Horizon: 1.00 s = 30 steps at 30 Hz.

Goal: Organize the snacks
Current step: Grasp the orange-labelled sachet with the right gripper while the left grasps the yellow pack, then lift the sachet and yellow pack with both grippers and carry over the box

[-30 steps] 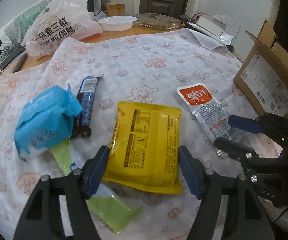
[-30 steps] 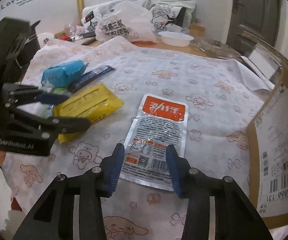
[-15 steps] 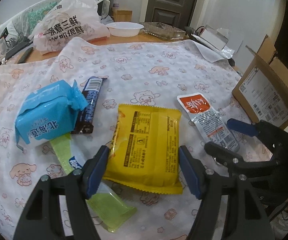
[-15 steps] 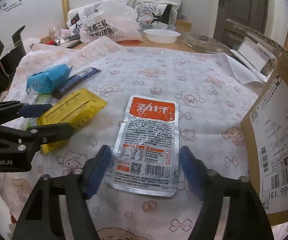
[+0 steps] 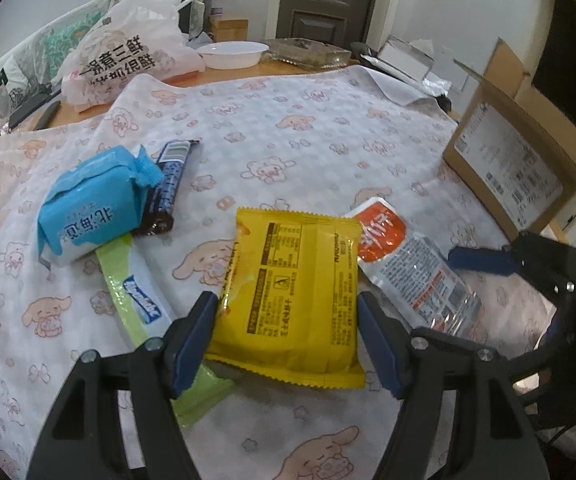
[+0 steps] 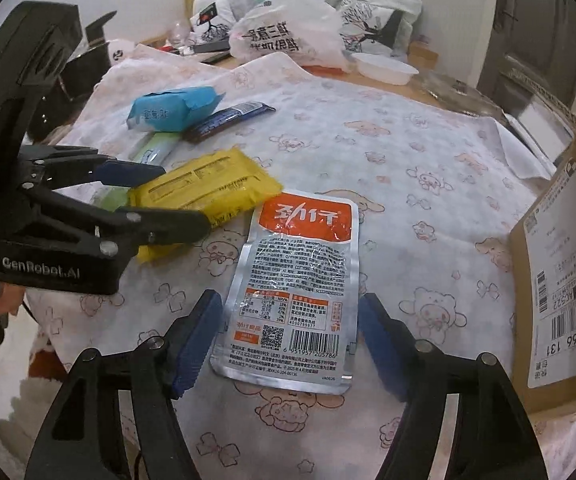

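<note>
Your left gripper (image 5: 288,334) stood with its jaws spread about as wide as the yellow packet (image 5: 293,292) lying between them; whether the pads pressed on its edges could not be told. Your right gripper (image 6: 289,338) was opening its jaws around the silver-and-orange pouch (image 6: 297,284), which lay flat between them with a gap on either side — not gripped. Both packs rested side by side on the table's cartoon-print cloth (image 5: 288,132), close to its near edge. Toward the left edge lay a blue packet (image 5: 92,206), a dark bar (image 5: 168,186) and a green wrapper (image 5: 140,300). At the right edge stood a cardboard box (image 6: 563,272) — beyond the cloth, a plastic bag (image 5: 128,64) and a white bowl (image 5: 234,54).
</note>
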Motion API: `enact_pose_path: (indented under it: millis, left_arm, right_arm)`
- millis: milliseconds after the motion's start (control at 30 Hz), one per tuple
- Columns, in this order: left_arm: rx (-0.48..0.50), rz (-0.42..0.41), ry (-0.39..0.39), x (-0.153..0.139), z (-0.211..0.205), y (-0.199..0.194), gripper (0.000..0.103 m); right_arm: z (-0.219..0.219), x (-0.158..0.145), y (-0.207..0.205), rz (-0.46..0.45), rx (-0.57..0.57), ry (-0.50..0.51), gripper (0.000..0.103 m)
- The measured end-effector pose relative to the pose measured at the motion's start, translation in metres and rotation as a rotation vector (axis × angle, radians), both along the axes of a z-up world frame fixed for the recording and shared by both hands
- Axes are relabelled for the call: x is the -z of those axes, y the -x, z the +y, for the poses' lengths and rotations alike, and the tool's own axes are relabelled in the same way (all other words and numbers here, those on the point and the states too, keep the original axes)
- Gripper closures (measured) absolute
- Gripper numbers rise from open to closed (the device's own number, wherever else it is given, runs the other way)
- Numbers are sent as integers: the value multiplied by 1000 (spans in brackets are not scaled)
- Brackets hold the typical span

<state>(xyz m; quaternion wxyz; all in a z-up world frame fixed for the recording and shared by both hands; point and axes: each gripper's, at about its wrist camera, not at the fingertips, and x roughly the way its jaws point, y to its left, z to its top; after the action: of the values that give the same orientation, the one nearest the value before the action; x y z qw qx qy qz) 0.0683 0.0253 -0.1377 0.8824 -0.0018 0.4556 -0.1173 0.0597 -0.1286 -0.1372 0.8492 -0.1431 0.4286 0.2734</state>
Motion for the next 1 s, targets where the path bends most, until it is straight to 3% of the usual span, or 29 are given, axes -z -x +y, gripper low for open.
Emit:
enact_pose_path:
  millis: [100, 267, 500, 567, 667, 800, 1000]
  left_arm:
    - [2, 10, -19, 4, -3, -3, 34]
    - [3, 5, -34, 5, -5, -12, 33]
    - [-31, 2, -22, 4, -2, -17, 38]
    - [-43, -1, -19, 0, 0, -16, 38]
    - [-50, -15, -18, -6, 1, -12, 38]
    - [-68, -25, -12, -10, 6, -6, 38]
    - [-93, -30, 3, -11, 17, 3, 38]
  right_arm:
    - [-1, 3, -8, -1, 20, -21, 27]
    - [4, 4, -16, -25, 16, -30, 27]
    - [2, -4, -21, -46, 45, -21, 66]
    - [0, -8, -21, -46, 46, -20, 68]
    - [-3, -8, -21, -16, 54, -35, 64]
    - [-4, -1, -18, 24, 66, -70, 36]
    - [7, 3, -11, -24, 73, -44, 31]
